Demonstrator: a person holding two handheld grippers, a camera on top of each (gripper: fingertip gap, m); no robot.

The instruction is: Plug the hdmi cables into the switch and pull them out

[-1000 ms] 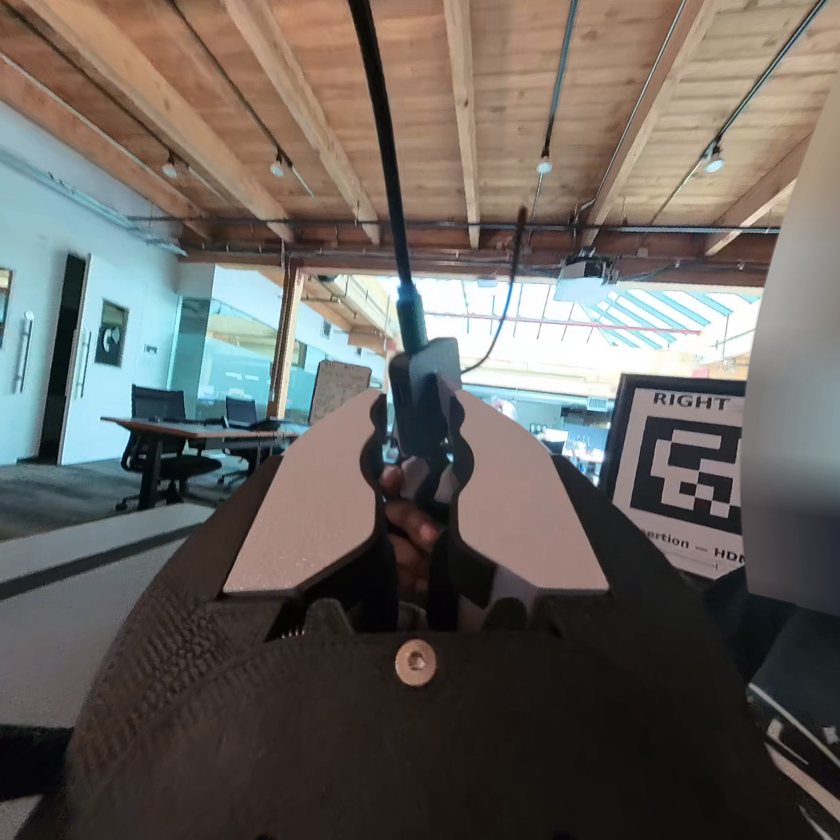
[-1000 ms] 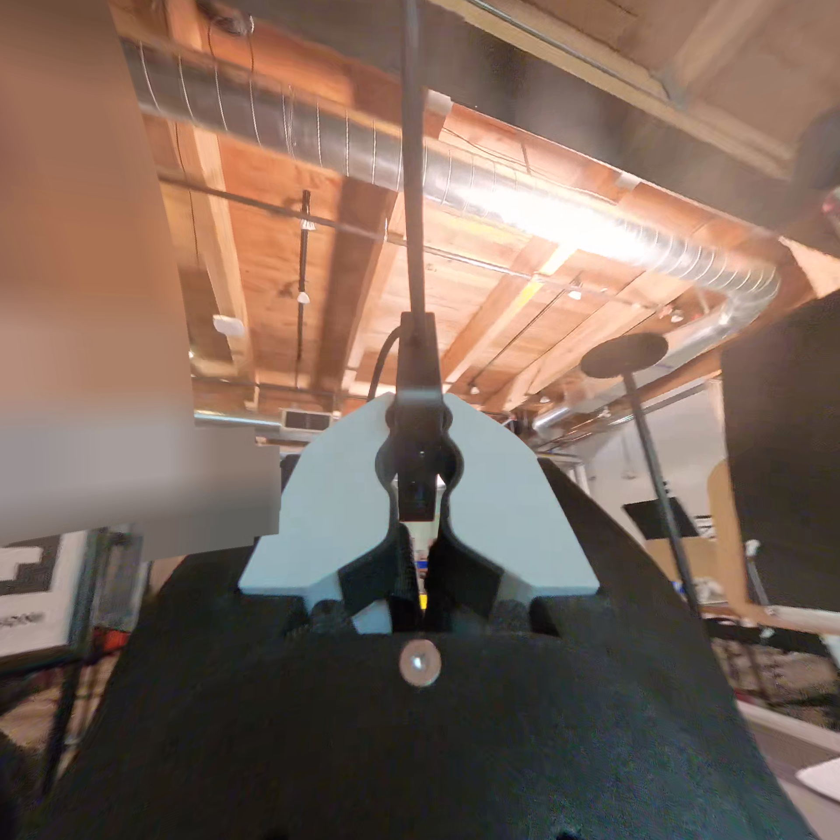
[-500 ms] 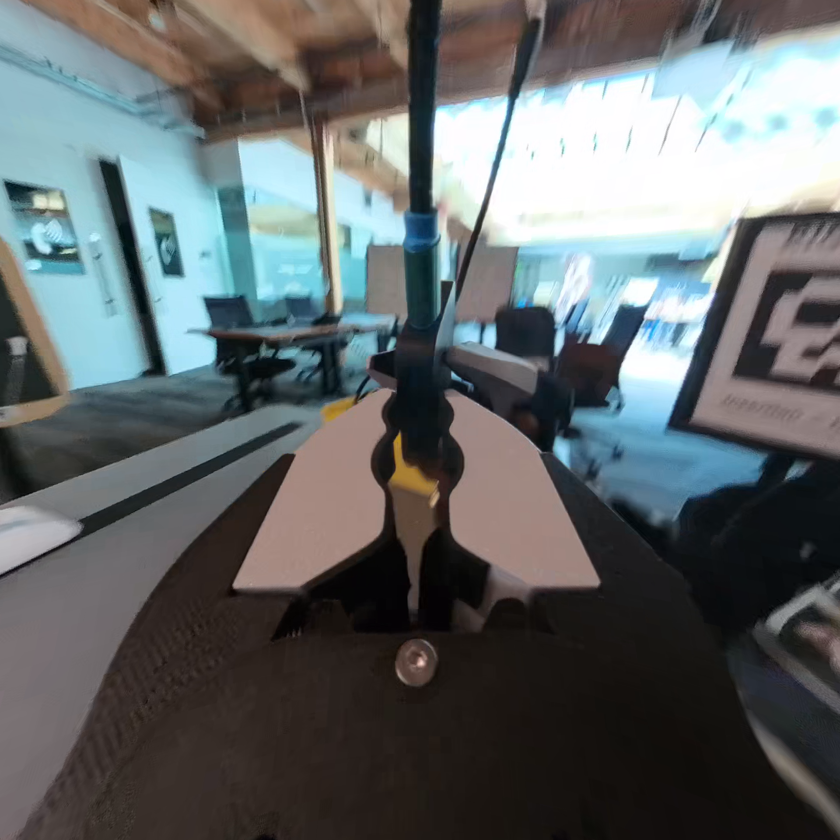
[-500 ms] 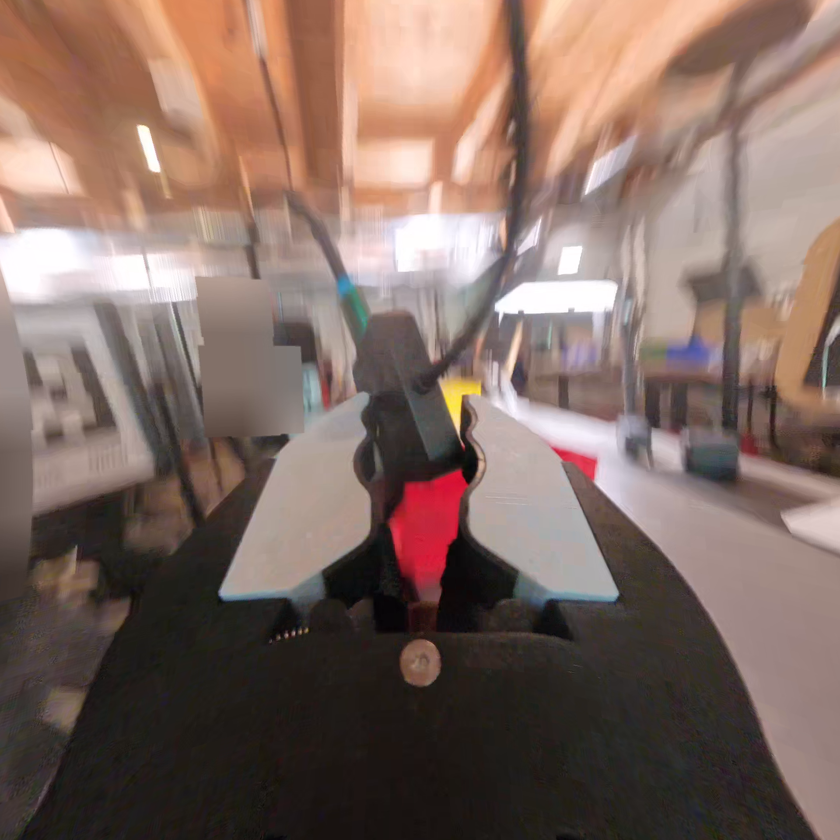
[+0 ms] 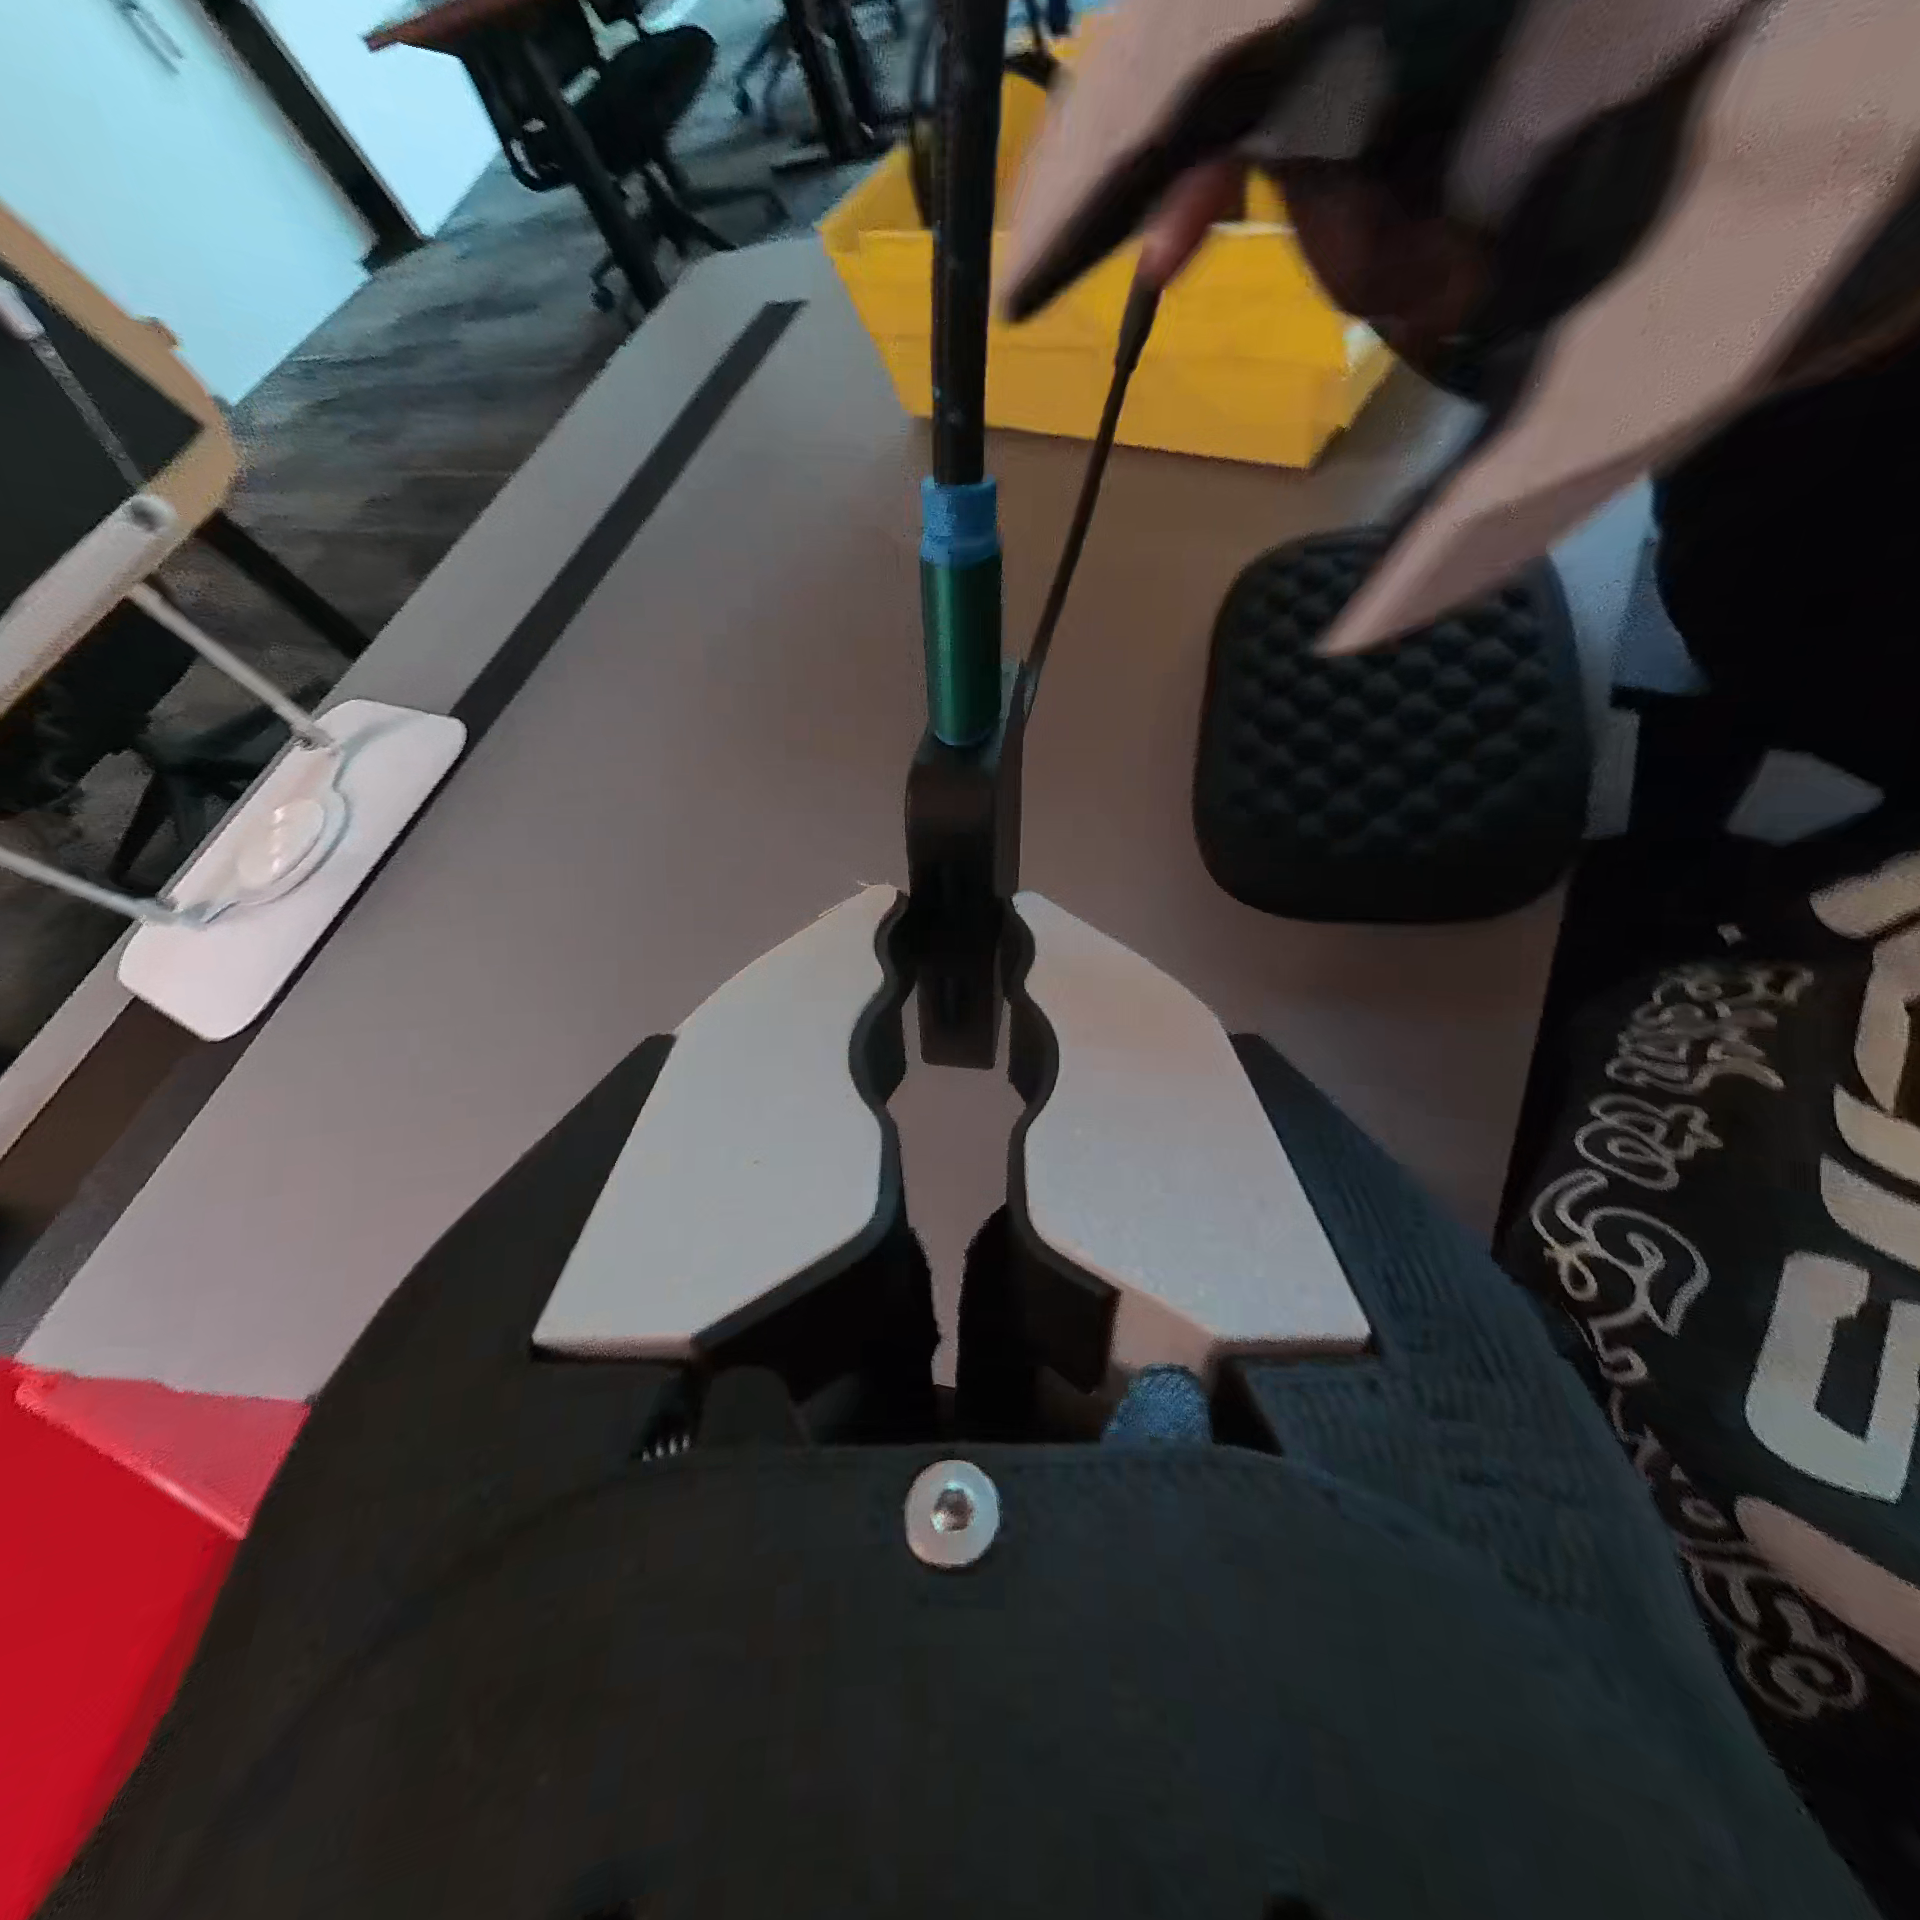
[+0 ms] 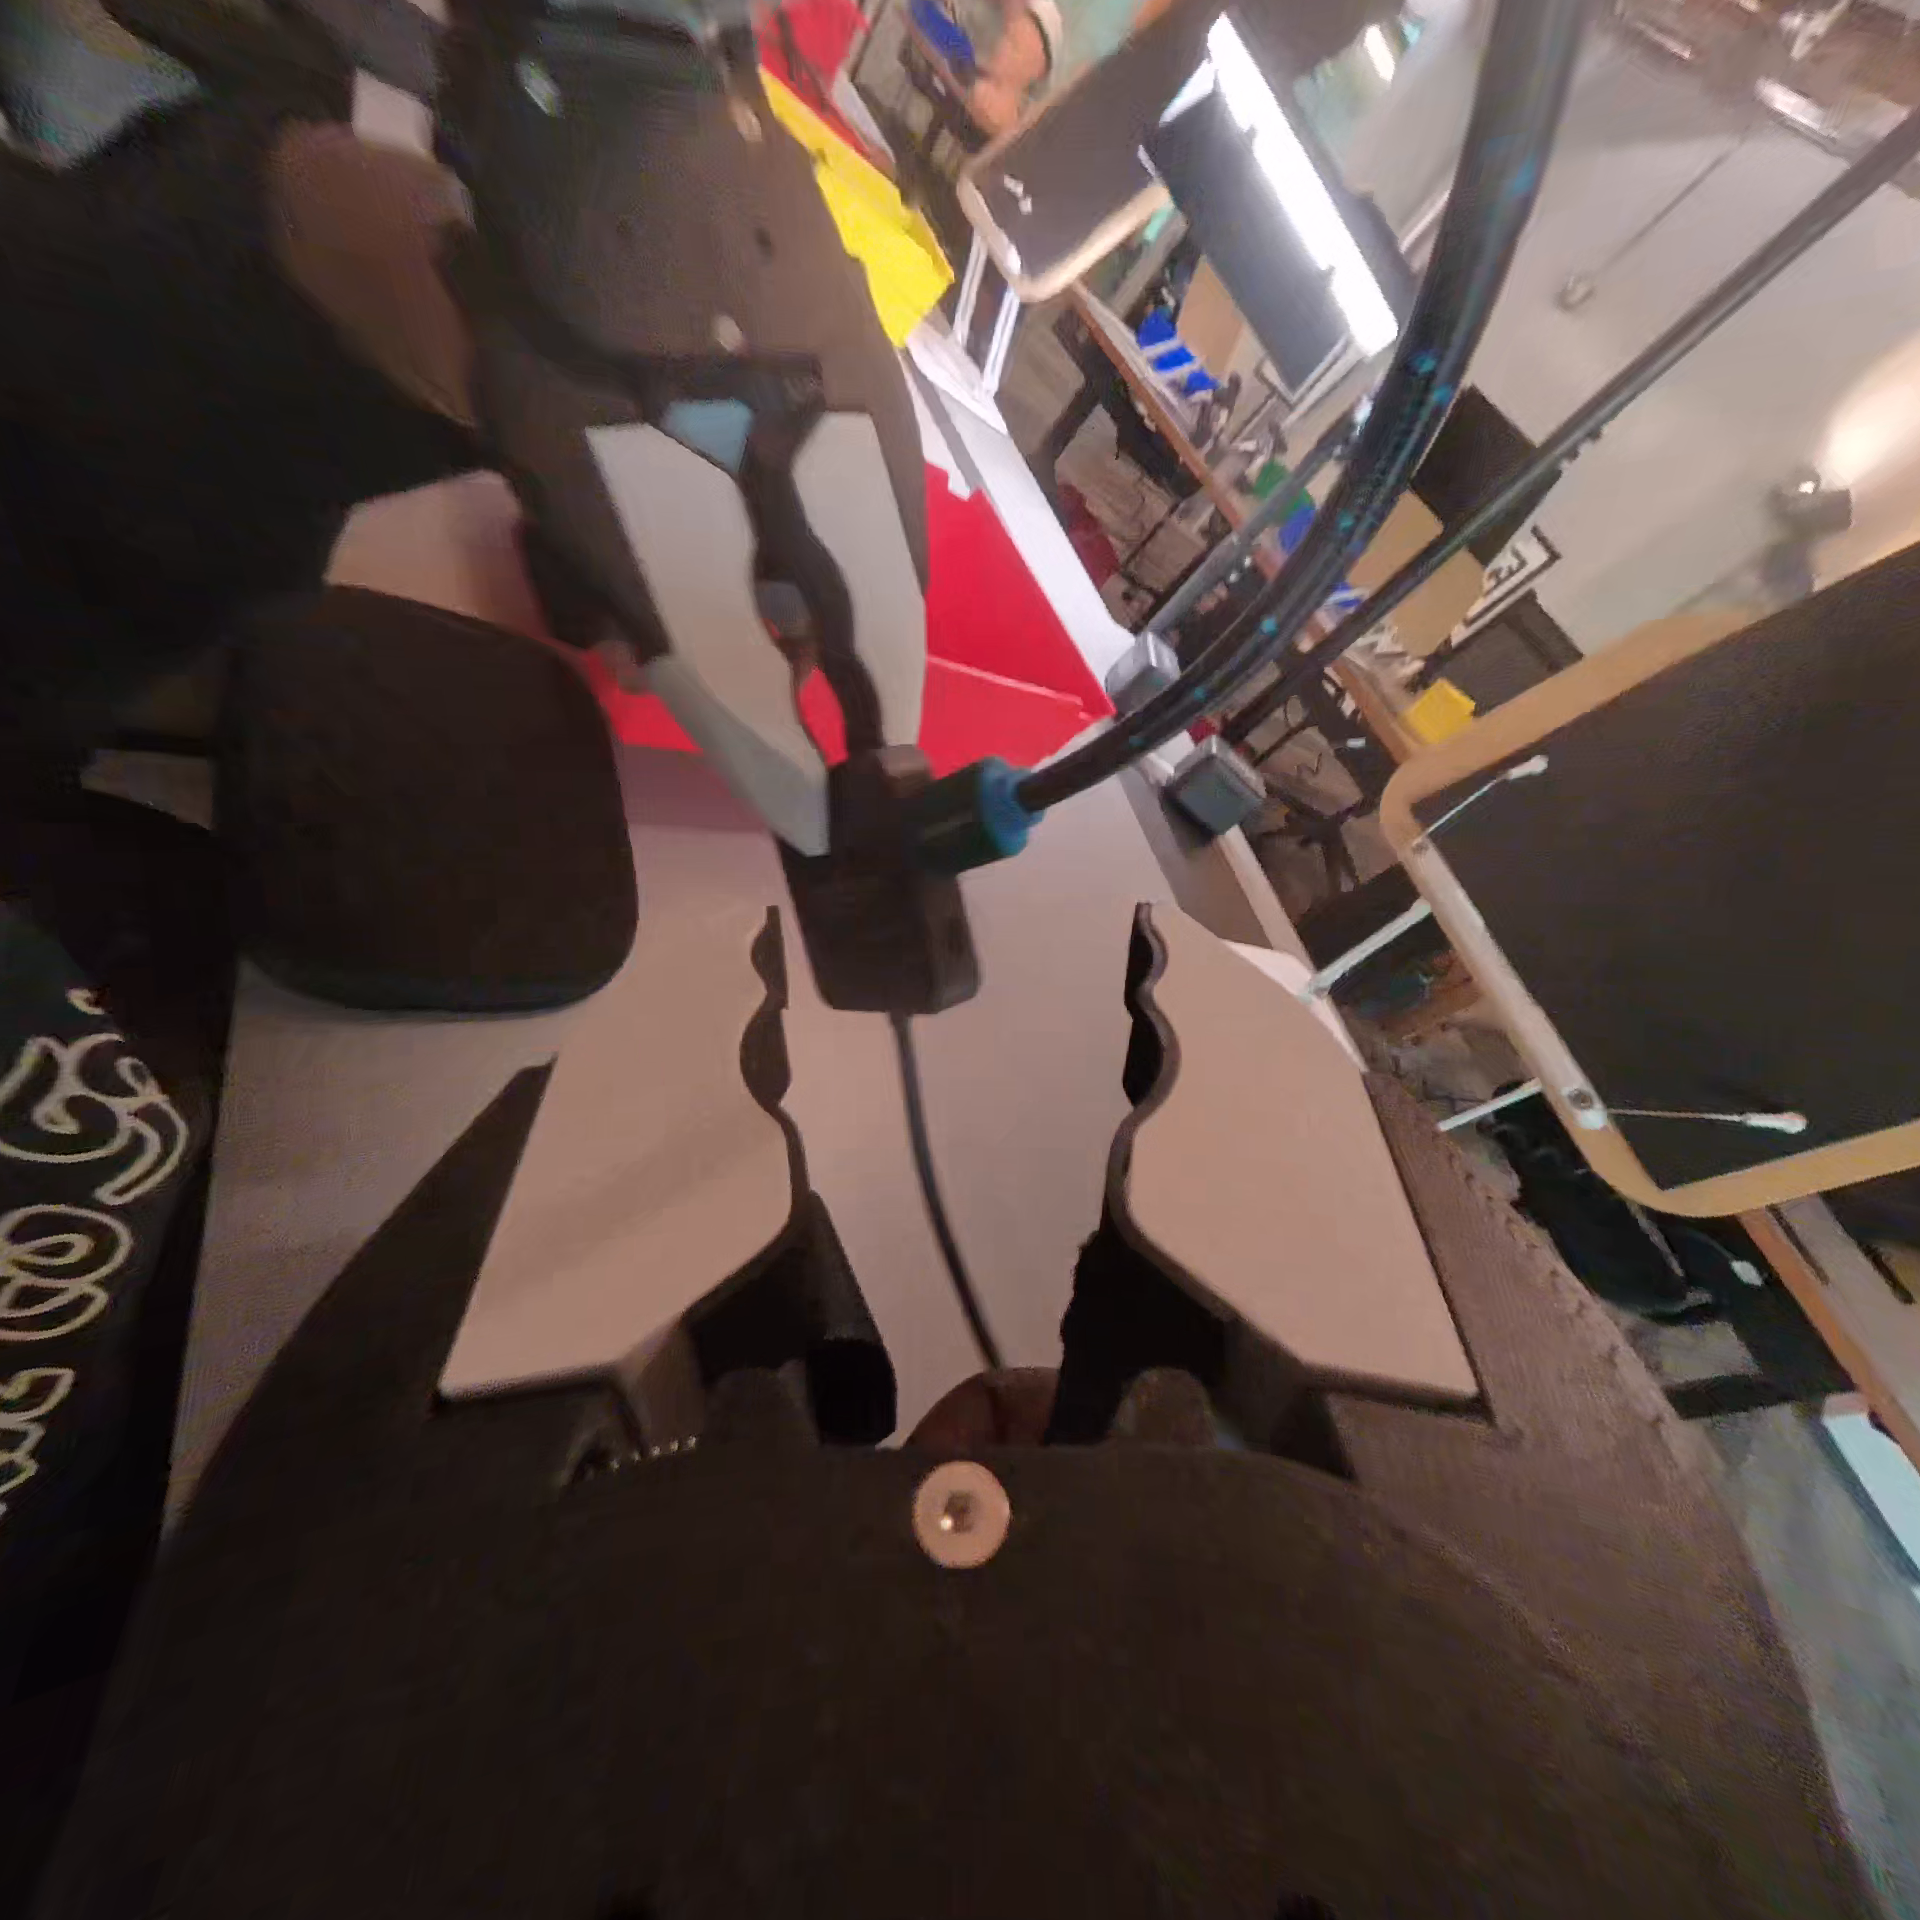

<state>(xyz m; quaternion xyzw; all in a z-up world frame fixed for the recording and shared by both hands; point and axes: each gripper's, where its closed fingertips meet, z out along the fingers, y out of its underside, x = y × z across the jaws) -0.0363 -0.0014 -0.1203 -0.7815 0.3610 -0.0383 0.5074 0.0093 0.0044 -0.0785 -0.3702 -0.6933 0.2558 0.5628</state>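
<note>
My left gripper [image 5: 958,935] is shut on a small black HDMI switch [image 5: 958,831], held over the grey table [image 5: 675,727]. A thick black HDMI cable with a green and blue plug [image 5: 961,623] sits in the switch's far end, and a thin black cable [image 5: 1081,488] leaves its side. In the right wrist view my right gripper [image 6: 951,935] is open, with the switch [image 6: 894,935] just beyond its fingertips, not touching. The left gripper [image 6: 862,790] holds it from above. The thick cable's plug [image 6: 977,821] points right; the thin cable [image 6: 935,1195] runs back between my fingers.
A yellow bin [image 5: 1122,343] stands at the table's far end and a red bin [image 5: 104,1558] at the near left. A black quilted pad [image 5: 1382,727] lies to the right. A white stand base [image 5: 291,862] sits at the left edge. A wood-framed black board [image 6: 1662,935] stands beside the table.
Both grippers swung down from facing the ceiling to facing the table. My right gripper, shut on the switch half a second ago, has opened and let go. The left stays shut.
</note>
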